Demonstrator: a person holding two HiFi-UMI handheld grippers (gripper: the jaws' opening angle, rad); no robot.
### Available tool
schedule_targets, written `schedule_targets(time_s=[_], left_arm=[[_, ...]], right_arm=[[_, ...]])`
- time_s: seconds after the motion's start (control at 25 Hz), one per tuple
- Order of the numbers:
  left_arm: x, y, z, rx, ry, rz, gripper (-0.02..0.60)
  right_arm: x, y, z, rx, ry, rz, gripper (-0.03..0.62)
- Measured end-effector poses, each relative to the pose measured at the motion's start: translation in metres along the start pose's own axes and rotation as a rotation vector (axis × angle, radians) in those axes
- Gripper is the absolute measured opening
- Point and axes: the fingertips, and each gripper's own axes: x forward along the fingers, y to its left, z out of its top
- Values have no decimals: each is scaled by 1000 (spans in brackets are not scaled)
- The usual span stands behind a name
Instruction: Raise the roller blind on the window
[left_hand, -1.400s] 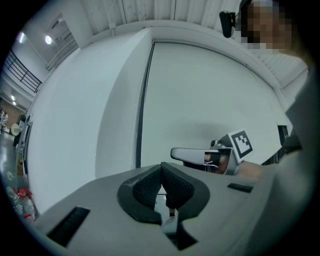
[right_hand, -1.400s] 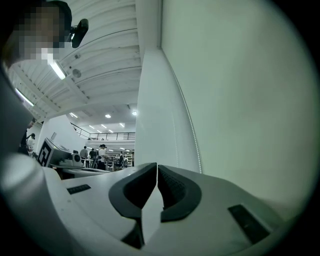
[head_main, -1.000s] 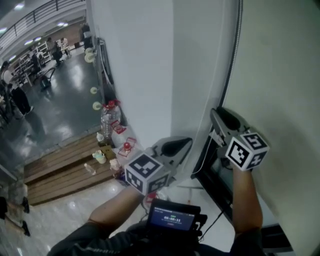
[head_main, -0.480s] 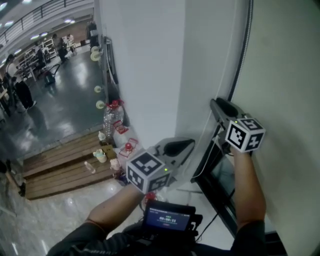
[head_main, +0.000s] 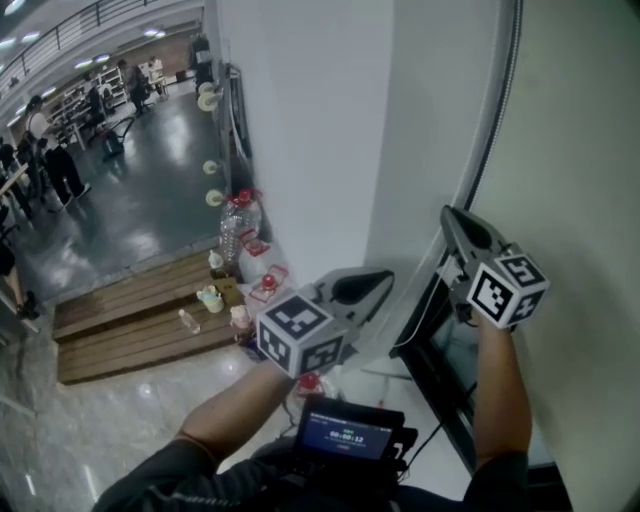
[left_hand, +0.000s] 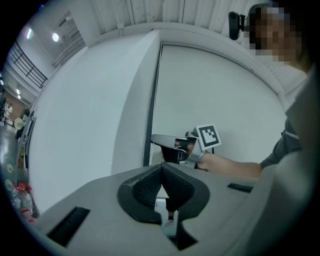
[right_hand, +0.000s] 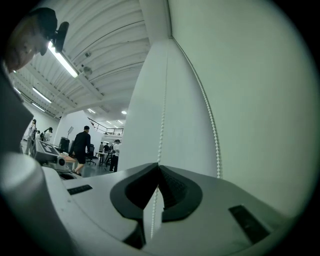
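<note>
Right gripper view looks up along the white bead chain (right_hand: 161, 135). One strand of it runs between the pads of the right hand-held gripper (right_hand: 159, 167), whose jaws have just been closing and now pinch that strand. The second strand (right_hand: 212, 130) hangs free just to the right, against the roller blind (right_hand: 250, 100). The blind's pale fabric hangs lowered beside a white pillar (right_hand: 145, 100). In the left gripper view the left hand-held gripper (left_hand: 161, 166) has its jaws pressed together with nothing between them, and it points towards the pillar. Head view shows both grippers held forward and apart, the right one close to the dark window frame (head_main: 425, 330).
</note>
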Motion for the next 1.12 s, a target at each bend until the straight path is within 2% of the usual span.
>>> schedule_targets(time_s=[0.12,0.28,0.48,0.64,0.68,0.72,0.76,0.88,1.0,1.04,1.12], left_arm=[[5,-3,-6,-12,-2,-30,-8],[16,-26,-16,1,16,-113,-8],[29,-54,-14,1,2,-175,-8],[42,-94,4,18,-15,-274,-6],[46,-103,7,24,-8,-301,34],[50,-111,8,28,4,-325,111],[55,-115,8,30,17,-343,123],[66,-118,6,43,41,-362,123],[71,-115,6,46,45,-349,121],[71,-114,6,44,44,-345,111],[70,-112,6,48,38,-338,34]], right_arm=[[-19,13,-3,35,-21,48,-2],[-55,24,-8,99,-26,69,-2],[-99,38,-1,92,-32,73,-2],[-121,44,6,100,-36,67,0],[-125,46,8,108,-40,69,0],[-128,47,9,116,-43,74,0],[-130,48,10,121,-44,79,-1],[-132,53,10,119,-30,100,0],[-131,62,11,117,-19,130,0],[-131,64,11,119,-19,138,-2],[-131,69,11,118,-21,145,-2]])
